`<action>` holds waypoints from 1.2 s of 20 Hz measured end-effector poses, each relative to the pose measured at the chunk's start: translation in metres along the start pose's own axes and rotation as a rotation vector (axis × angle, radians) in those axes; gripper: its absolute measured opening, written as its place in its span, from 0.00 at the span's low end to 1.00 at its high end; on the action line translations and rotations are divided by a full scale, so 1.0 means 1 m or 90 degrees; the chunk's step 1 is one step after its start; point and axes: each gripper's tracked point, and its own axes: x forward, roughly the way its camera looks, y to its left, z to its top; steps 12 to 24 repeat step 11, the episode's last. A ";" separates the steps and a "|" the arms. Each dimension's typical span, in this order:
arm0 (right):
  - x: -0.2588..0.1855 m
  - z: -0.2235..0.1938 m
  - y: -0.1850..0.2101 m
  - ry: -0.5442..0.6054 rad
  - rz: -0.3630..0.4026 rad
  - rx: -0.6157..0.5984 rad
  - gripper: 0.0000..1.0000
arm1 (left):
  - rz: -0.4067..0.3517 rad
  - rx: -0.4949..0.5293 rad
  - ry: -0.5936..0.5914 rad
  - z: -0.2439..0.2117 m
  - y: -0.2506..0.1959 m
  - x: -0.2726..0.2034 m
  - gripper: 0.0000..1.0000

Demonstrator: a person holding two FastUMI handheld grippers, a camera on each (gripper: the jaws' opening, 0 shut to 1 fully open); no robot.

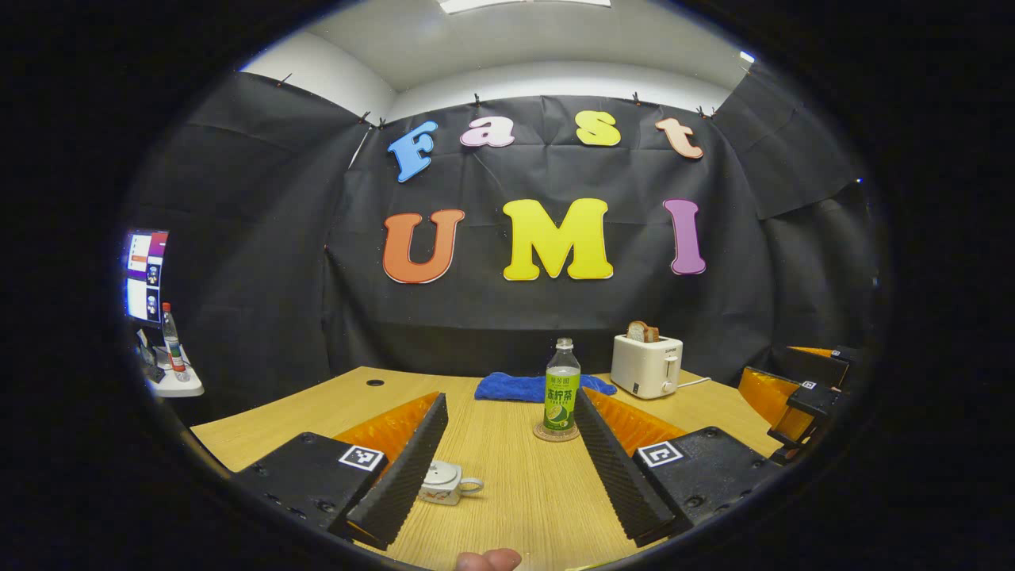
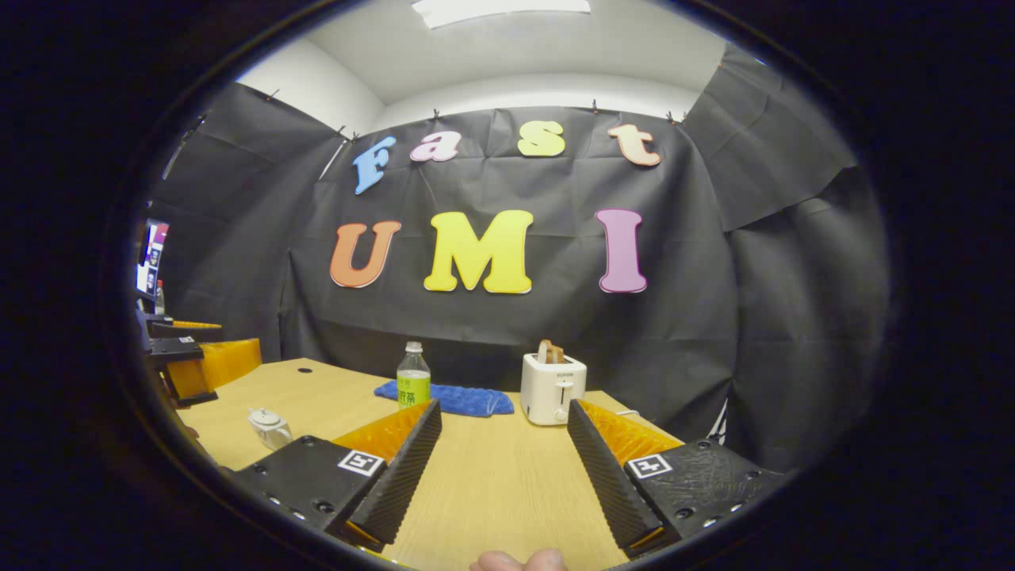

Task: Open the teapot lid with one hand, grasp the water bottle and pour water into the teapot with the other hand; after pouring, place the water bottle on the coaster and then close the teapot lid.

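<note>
Right now both my grippers hang low over the table, level and facing the back wall, which I judge a resting pose that keeps everything in sight. My left gripper has its fingers spread wide with nothing between them; my right gripper is likewise wide apart and holds nothing.

Nearest is the teapot, just ahead of my left gripper and partly hidden behind its left-hand finger. It is small and white with a dark painted mark on its side, and its lid sits on; from the right gripper view it stands well off to that view's left. Farther on, the bottle stands upright on the coaster, capped, with a green label and clear neck. I cannot see whether the pot holds water.

Bottle on coaster and lid down fit either the task finished or the layout it sets out from. Behind lie a cloth and a toaster.
</note>
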 end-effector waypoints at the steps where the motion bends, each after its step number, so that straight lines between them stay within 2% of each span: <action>1: -0.001 0.001 0.002 0.000 -0.001 0.000 0.95 | 0.009 -0.007 -0.001 0.000 0.003 -0.002 1.00; 5: -0.001 0.009 0.019 0.000 0.014 0.002 0.95 | -0.004 -0.020 -0.003 0.005 0.000 -0.006 1.00; 11: -0.004 0.015 0.033 0.000 0.021 0.001 0.95 | 0.008 -0.017 -0.010 0.010 0.011 -0.008 1.00; 24: -0.004 0.015 0.033 0.000 0.021 0.001 0.95 | 0.008 -0.017 -0.010 0.010 0.011 -0.008 1.00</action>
